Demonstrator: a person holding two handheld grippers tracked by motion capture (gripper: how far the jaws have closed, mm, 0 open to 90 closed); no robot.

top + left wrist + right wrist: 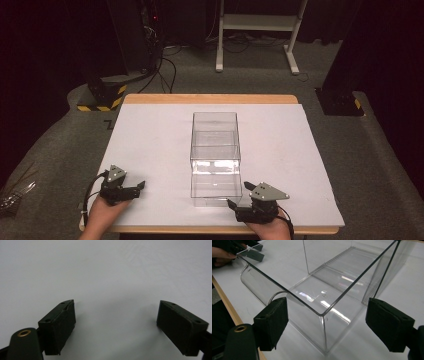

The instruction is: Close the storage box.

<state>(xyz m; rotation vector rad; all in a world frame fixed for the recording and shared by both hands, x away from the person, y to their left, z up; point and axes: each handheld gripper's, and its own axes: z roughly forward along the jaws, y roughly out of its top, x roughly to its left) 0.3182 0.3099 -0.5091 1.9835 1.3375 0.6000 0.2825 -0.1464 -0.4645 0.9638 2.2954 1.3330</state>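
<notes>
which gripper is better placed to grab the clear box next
Probably the right gripper. Its open jaws already face the near corner of the clear box at close range. The left gripper is open too, but sits farther off, over bare table.

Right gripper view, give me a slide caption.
Open right gripper facing a corner of the clear plastic box on the white table.

Glossy clear plastic box (215,160)
</notes>
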